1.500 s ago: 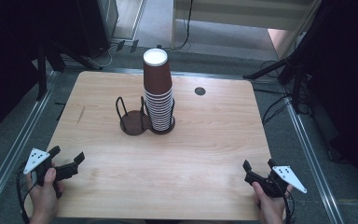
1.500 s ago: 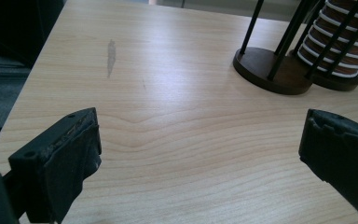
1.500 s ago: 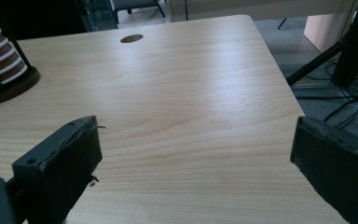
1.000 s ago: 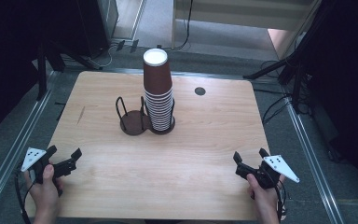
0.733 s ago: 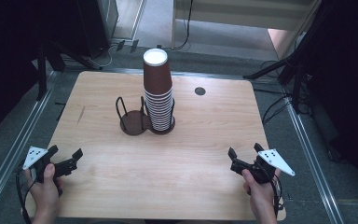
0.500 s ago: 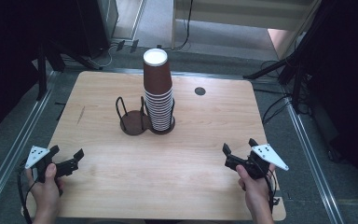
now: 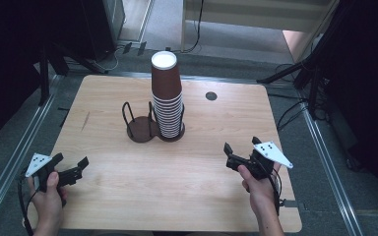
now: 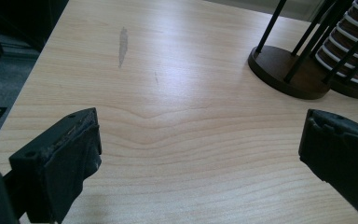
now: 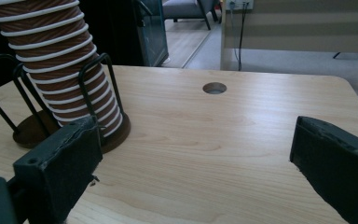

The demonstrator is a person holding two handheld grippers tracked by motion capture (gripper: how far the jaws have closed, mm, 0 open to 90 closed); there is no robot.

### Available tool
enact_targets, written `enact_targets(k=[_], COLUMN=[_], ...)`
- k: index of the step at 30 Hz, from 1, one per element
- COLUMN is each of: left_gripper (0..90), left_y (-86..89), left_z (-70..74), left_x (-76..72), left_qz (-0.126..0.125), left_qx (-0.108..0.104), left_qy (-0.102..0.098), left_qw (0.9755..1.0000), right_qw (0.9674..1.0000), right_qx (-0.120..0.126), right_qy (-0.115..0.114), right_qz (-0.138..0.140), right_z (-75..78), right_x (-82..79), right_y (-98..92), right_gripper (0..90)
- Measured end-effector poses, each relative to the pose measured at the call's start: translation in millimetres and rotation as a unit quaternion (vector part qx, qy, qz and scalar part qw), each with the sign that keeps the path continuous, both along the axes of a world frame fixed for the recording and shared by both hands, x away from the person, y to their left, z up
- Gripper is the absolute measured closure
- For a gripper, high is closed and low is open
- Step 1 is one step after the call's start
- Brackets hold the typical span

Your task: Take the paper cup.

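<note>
A tall stack of brown paper cups [image 7: 167, 96] stands upside down in the right ring of a dark two-ring wire holder [image 7: 140, 129] at the table's middle. The holder's left ring is empty. The left gripper [image 7: 70, 165] hovers open near the table's front left corner, nothing between its jaws. In the left gripper view the holder base [image 8: 284, 70] lies ahead to the right. The right gripper [image 7: 241, 153] is open at the front right, pointing toward the cup stack [image 9: 58, 60], and holds nothing.
The light wooden table [image 7: 103, 103] has a round cable hole [image 7: 211, 96] at the back right and a grey scuff [image 8: 122, 39] on its left side. Dark stands and cables surround the table on the floor.
The right gripper has moved from the front right corner forward and leftward toward the table's middle. The left gripper has hardly shifted. Both stay open.
</note>
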State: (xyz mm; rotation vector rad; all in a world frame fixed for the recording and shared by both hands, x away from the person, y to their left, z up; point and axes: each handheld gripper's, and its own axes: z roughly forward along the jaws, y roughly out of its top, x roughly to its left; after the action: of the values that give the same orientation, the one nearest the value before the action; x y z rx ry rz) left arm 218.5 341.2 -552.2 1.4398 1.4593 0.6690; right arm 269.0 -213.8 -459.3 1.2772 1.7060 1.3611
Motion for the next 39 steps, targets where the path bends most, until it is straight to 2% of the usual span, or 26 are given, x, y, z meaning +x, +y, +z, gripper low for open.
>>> enact_targets(k=[6, 18, 26, 39], left_gripper=[0.0, 0.0, 0.0, 0.0], left_y=[-1.3, 0.5, 0.7, 0.8], left_z=[0.1, -0.1, -0.1, -0.3], left_x=[1.3, -0.2, -0.3, 0.2], left_qz=[-0.001, -0.004, -0.005, -0.004], left_qx=[0.003, -0.005, -0.004, -0.009], left_qy=[0.002, -0.001, -0.001, -0.004], left_qw=[1.0000, 1.0000, 1.0000, 0.9999], right_qw=[0.9999, 0.9993, 0.9982, 0.9970], right_qx=[-0.001, -0.009, -0.012, -0.007], right_qy=[-0.011, -0.014, -0.023, -0.026], right_qz=[0.012, 0.033, 0.055, 0.072], right_z=[8.7, 16.4, 28.2, 35.8], right_x=[3.2, 8.1, 12.7, 24.0], right_y=[10.2, 30.1, 50.5, 85.8], right_gripper=[1.7, 0.0, 0.0, 0.0])
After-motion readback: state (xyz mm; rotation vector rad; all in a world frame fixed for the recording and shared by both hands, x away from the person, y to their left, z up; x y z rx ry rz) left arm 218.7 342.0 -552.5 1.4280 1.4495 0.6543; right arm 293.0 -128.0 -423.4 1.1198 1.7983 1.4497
